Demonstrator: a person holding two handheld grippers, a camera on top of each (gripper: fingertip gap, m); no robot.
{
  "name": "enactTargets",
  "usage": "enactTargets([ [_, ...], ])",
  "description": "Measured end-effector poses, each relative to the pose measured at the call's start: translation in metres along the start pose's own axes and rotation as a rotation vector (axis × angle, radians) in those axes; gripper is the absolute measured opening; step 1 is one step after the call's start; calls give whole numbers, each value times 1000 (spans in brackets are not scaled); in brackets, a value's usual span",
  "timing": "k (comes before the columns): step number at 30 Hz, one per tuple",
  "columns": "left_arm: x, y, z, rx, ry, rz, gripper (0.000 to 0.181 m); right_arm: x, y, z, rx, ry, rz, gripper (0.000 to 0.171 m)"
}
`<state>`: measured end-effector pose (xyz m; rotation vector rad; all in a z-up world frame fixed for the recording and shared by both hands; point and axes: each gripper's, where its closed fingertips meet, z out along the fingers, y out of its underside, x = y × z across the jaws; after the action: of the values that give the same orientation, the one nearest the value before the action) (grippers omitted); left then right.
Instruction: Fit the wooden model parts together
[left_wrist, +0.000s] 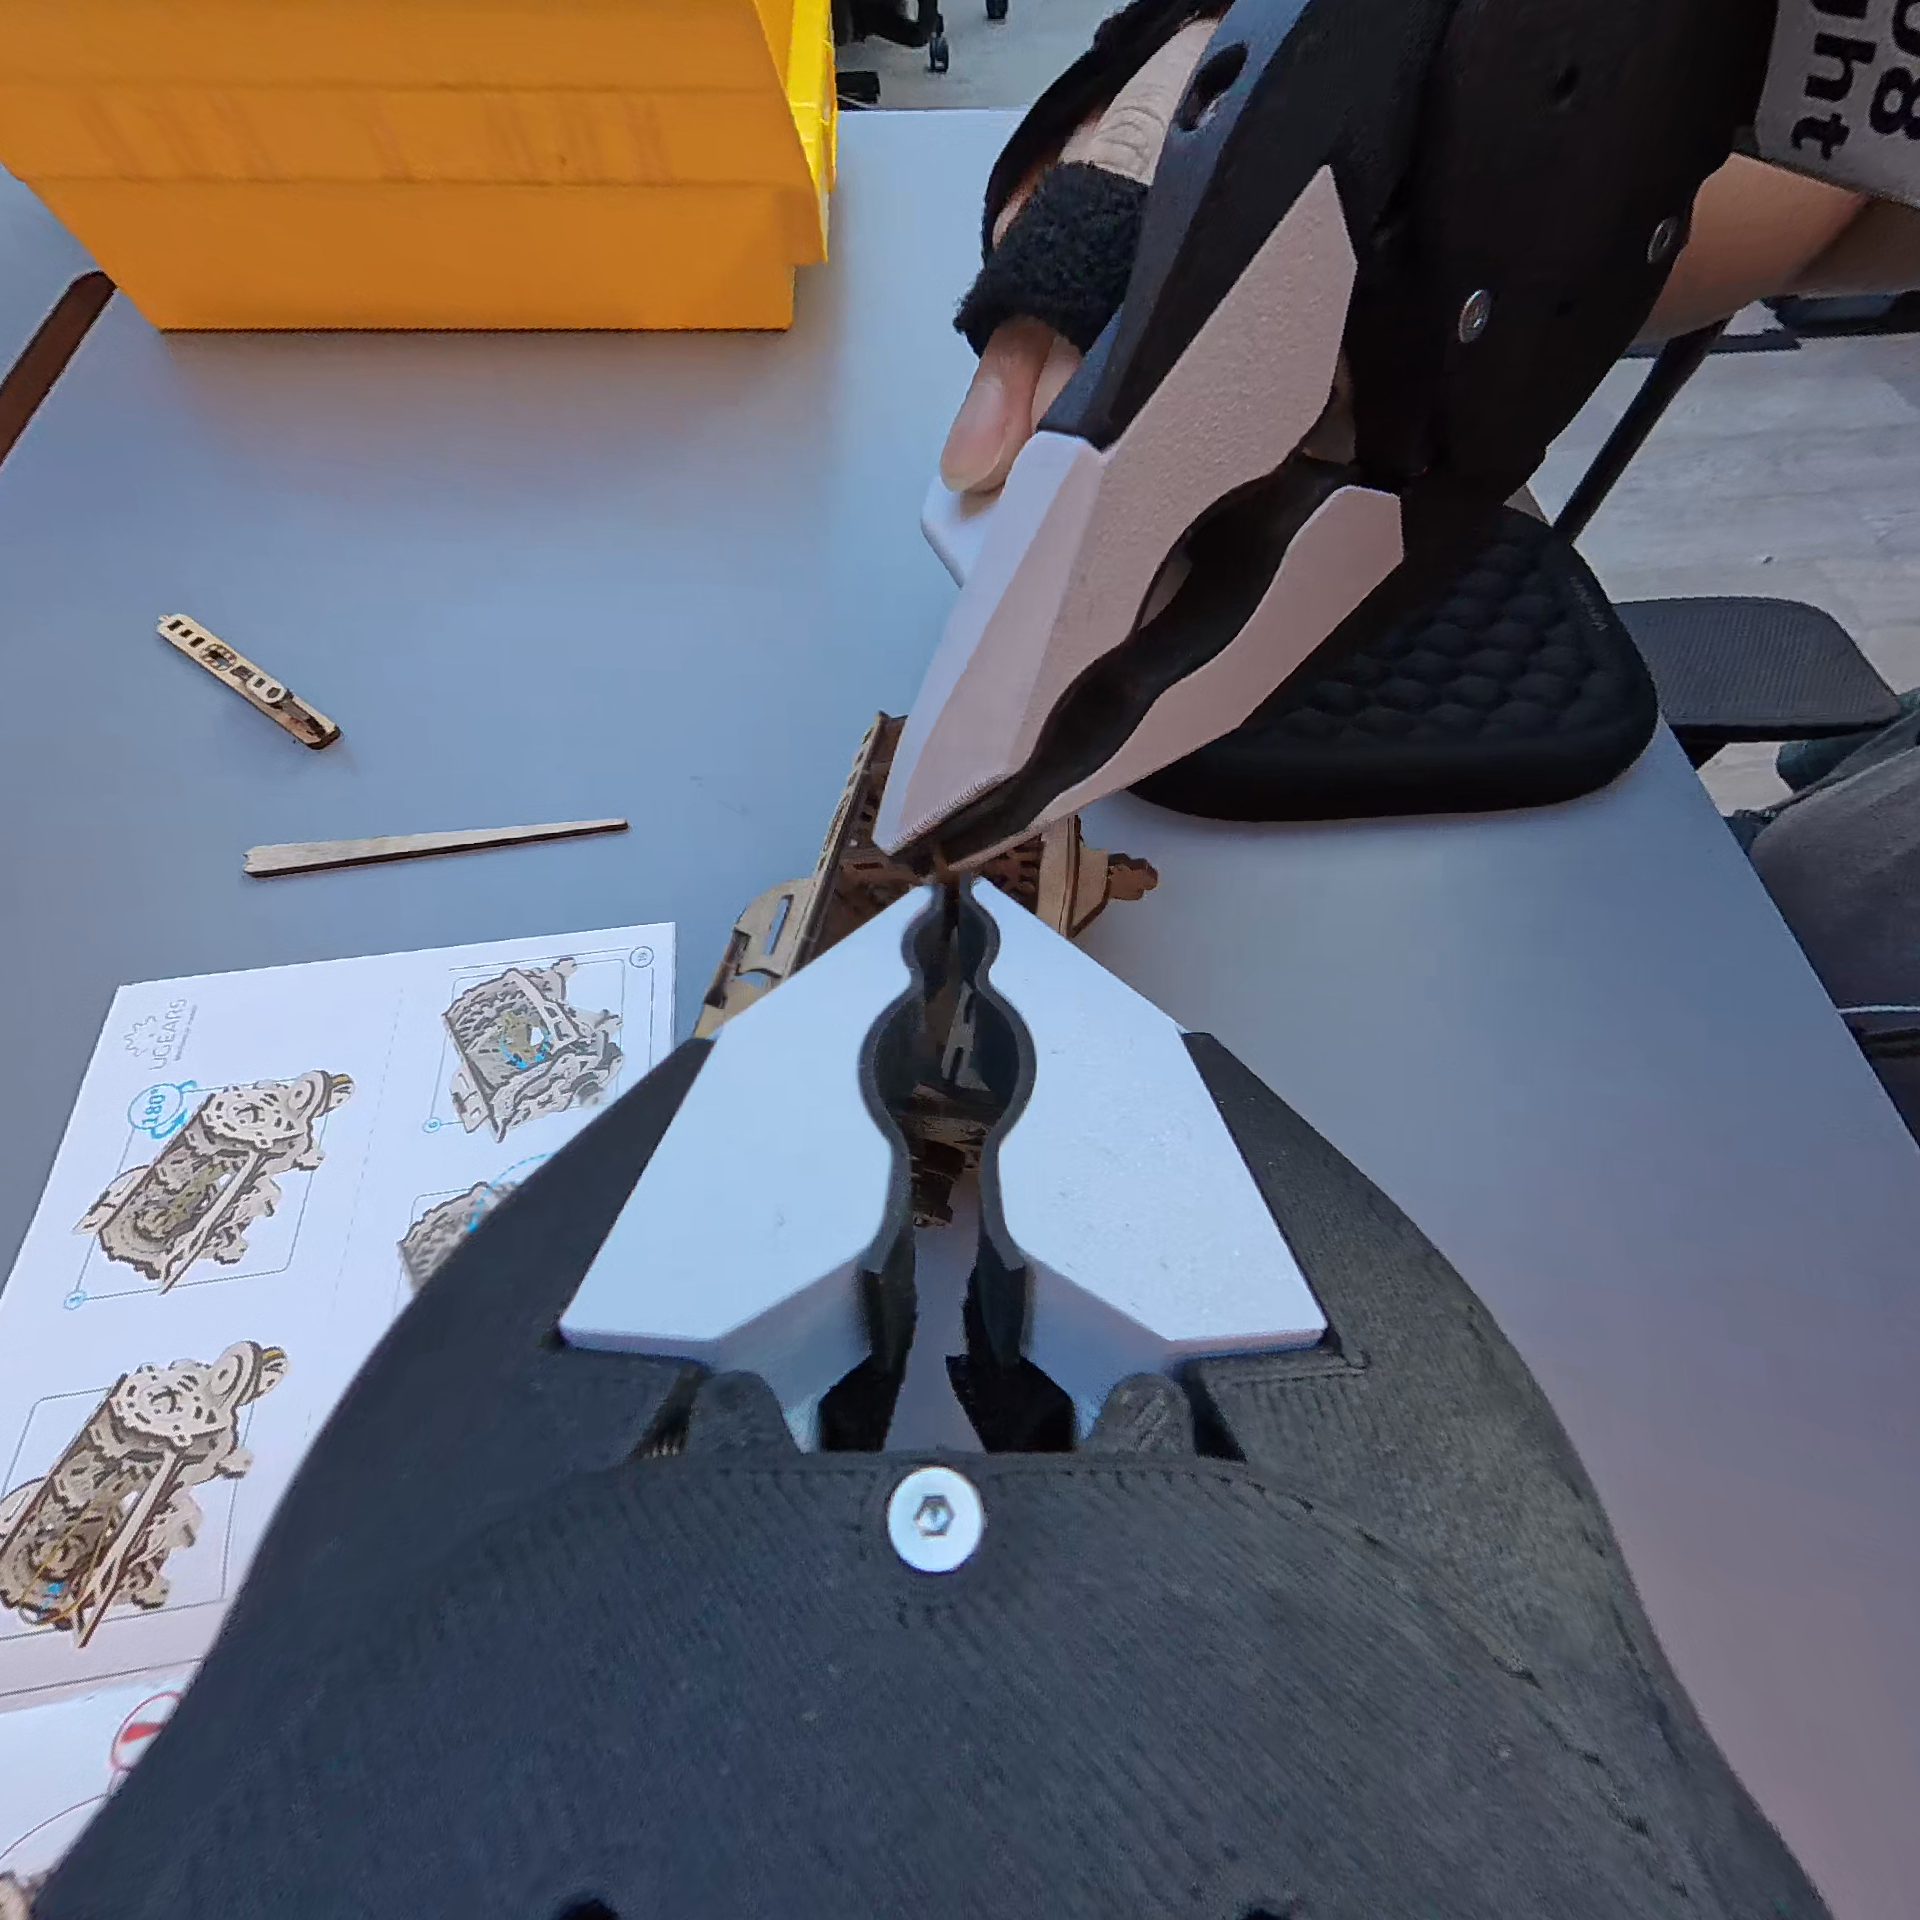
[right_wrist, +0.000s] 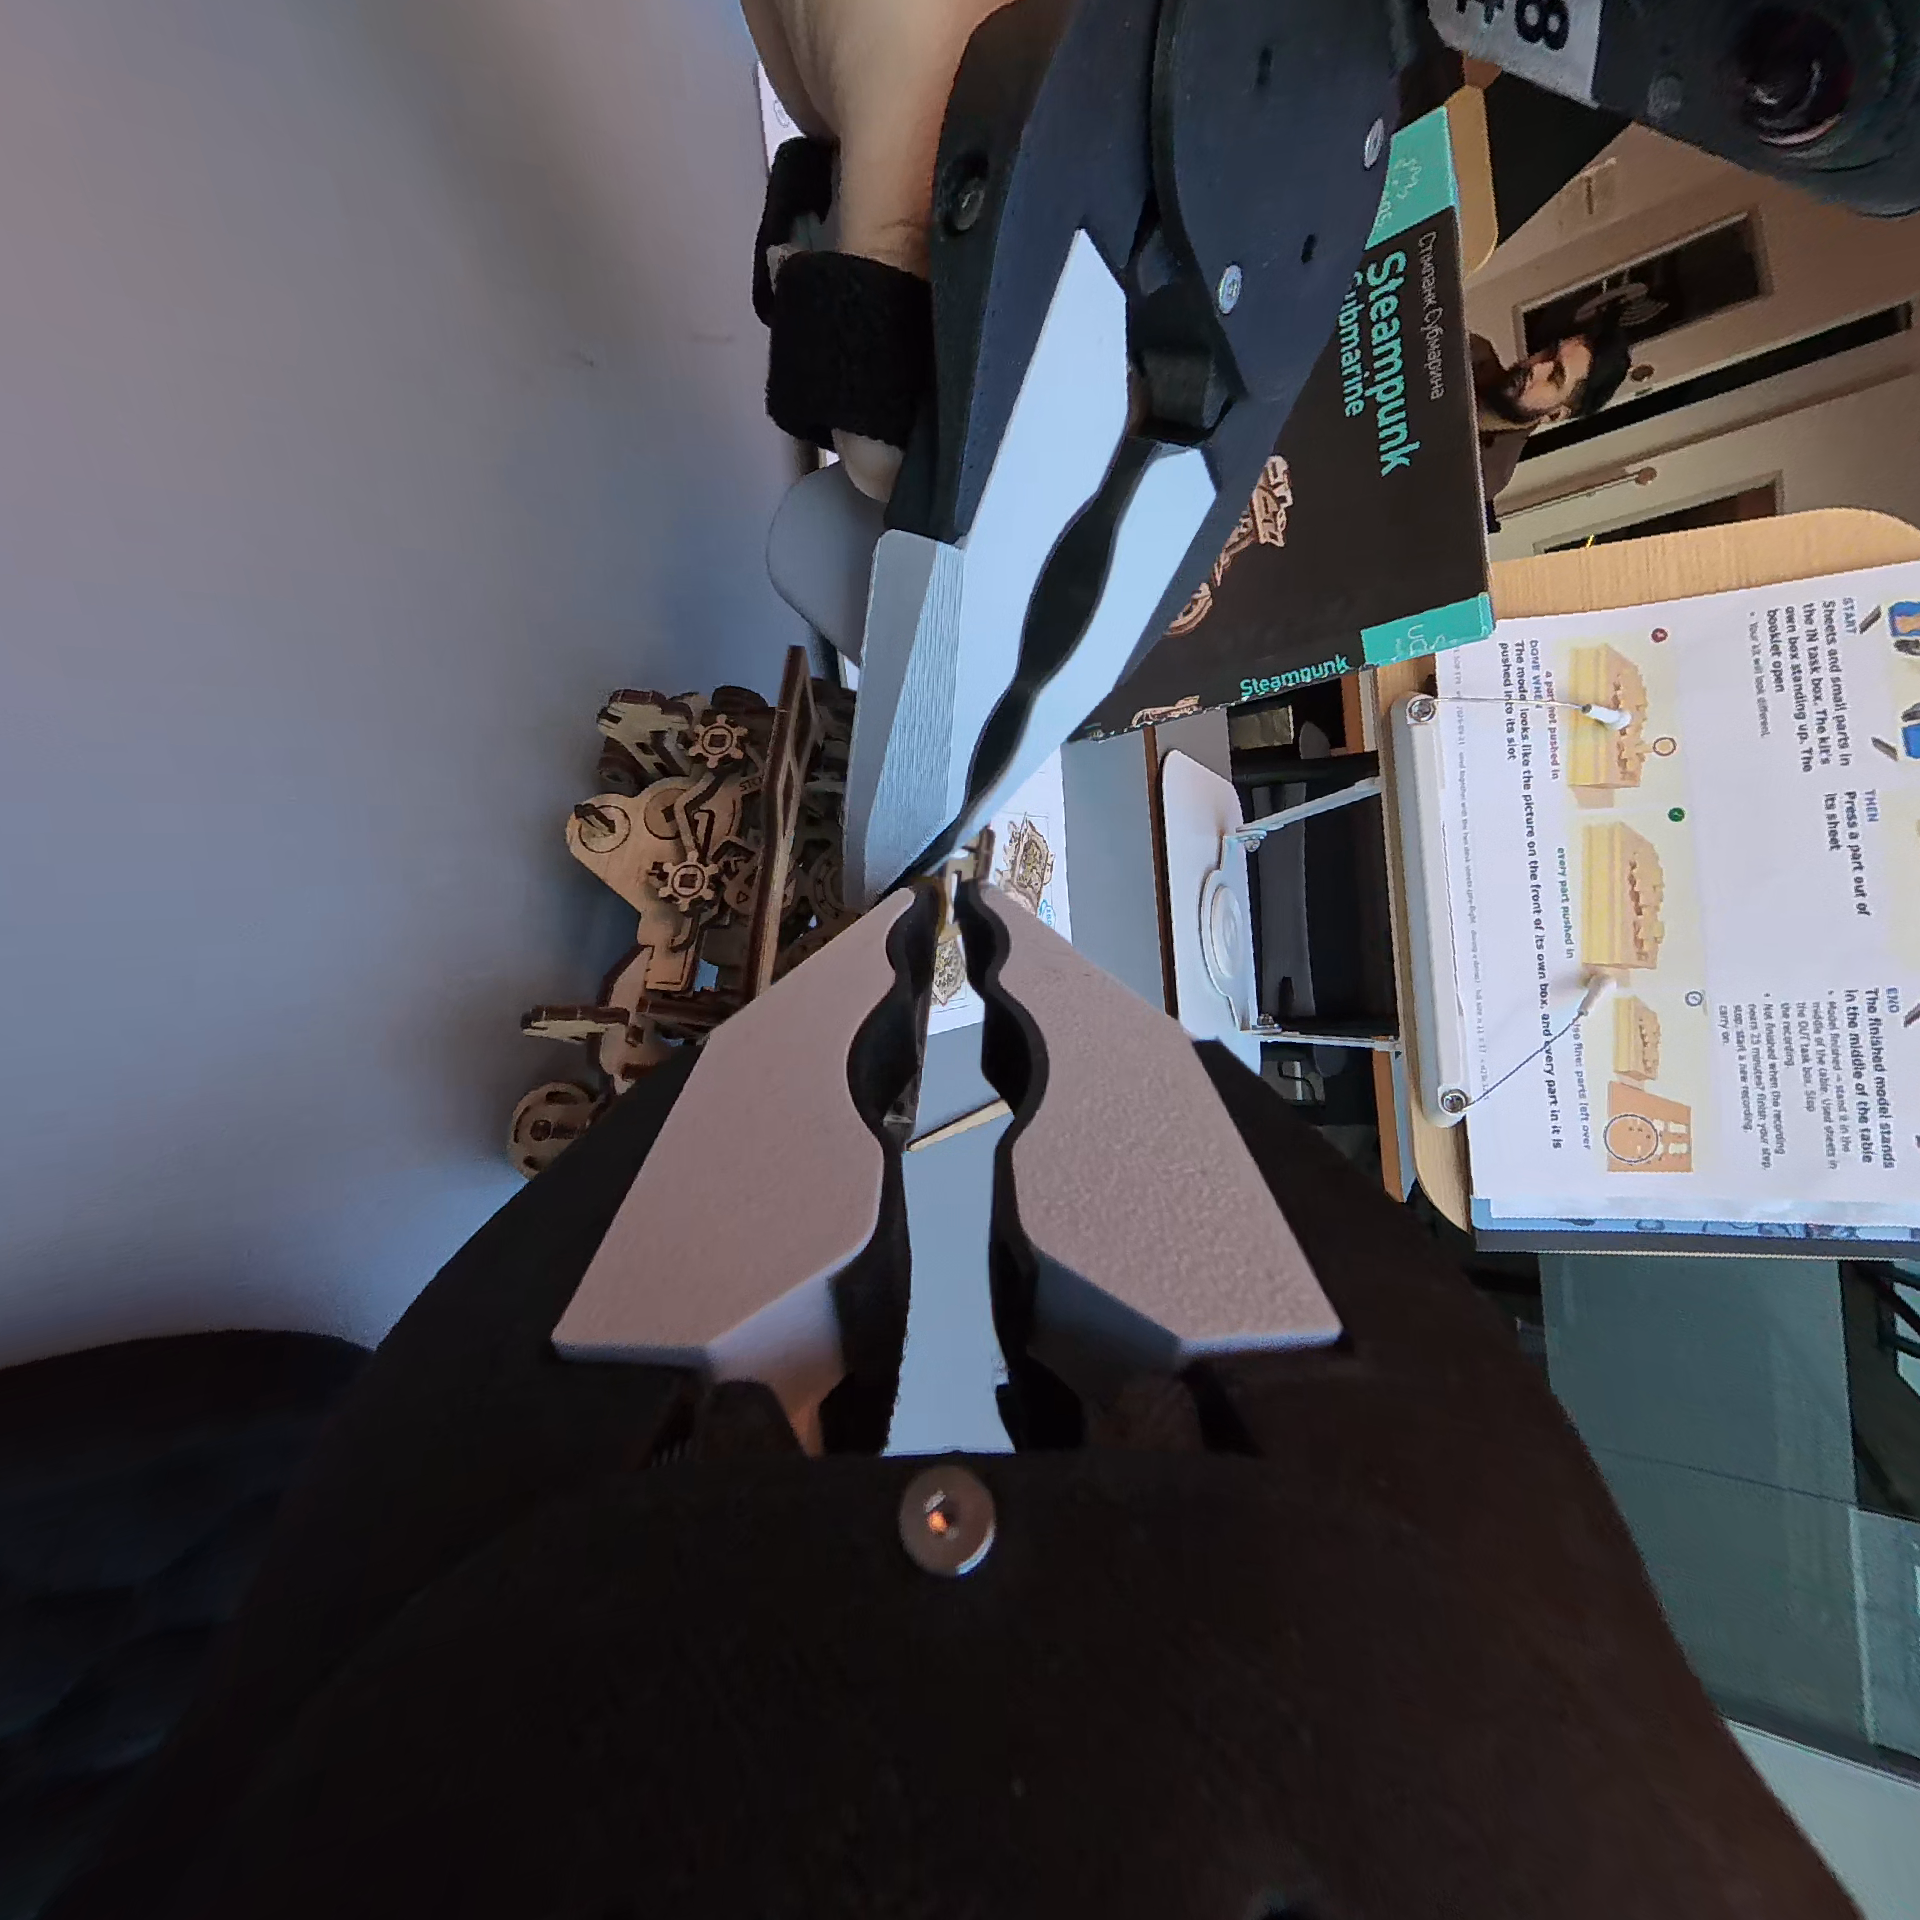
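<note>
The part-built wooden model (left_wrist: 821, 914) stands on the grey table (left_wrist: 520, 540), right behind both gripper tips; in the right wrist view the model (right_wrist: 686, 883) lies left of the tips. My left gripper (left_wrist: 951, 904) is shut on a thin wooden part (left_wrist: 961, 1023) that runs back between its fingers. My right gripper (left_wrist: 935, 854) comes down from the upper right, shut on a small wooden piece, tip to tip with the left. In the right wrist view my right gripper (right_wrist: 940, 902) meets the left gripper (right_wrist: 920, 871) at a small pale part (right_wrist: 966, 864).
Two loose wooden strips (left_wrist: 249, 681) (left_wrist: 436, 847) lie left on the table. An instruction sheet (left_wrist: 312, 1143) lies at the near left, yellow boxes (left_wrist: 416, 156) at the back left. A black cushion (left_wrist: 1455, 675) sits at the right edge. The kit box (right_wrist: 1351, 468) stands behind. My two grippers' fingertips are within a few centimetres of each other.
</note>
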<state>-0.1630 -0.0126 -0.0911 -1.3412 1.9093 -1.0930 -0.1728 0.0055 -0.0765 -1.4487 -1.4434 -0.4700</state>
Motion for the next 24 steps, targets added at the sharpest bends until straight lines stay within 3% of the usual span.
enactTargets([
  [1, 1, 0, 1, -1, 2, 3, 0, 0, 0, 0, 2, 4, -5, 5],
  [12, 3, 0, 0, 12, 10, 2, 0, 3, 0, -4, 36, 5, -18, 10],
  [19, 5, 1, 1, 7, 11, 5, 0, -2, 2, -5, 30, -28, -1, 1],
  [22, 1, -3, 0, 15, -20, -6, 21, 0, 3, -5, 24, -20, 4, 0],
  [24, 2, -6, 0, 27, -12, -17, 20, 0, 3, -6, 24, -21, 1, 0],
])
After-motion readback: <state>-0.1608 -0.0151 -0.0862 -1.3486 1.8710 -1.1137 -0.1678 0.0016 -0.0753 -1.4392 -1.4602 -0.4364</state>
